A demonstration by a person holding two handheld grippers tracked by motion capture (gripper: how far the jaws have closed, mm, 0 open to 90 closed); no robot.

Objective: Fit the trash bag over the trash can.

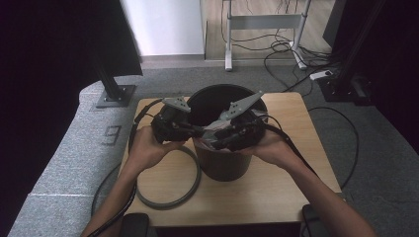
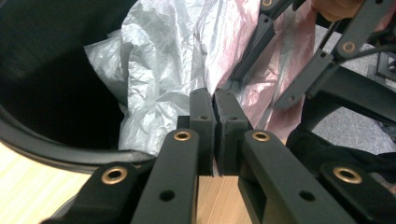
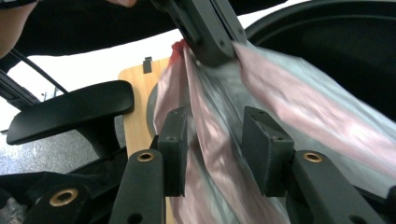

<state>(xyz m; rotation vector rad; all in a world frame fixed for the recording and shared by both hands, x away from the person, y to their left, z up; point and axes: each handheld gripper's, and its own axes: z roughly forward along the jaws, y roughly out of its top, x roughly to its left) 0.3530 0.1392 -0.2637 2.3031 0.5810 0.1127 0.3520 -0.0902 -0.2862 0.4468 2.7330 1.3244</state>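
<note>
Grey carpet (image 1: 74, 143), cables, wooden table (image 1: 276, 197), black bin (image 1: 222, 165), loose ring (image 1: 170, 197)

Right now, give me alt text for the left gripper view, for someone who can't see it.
The left gripper, its two black jaws closed together, pinches the edge of a crinkled translucent plastic bag at the rim of a black bin. The right gripper reaches into the bag from the upper right, above a light wooden table.

High overhead; tool cameras close on bag (image 2: 187, 60).
</note>
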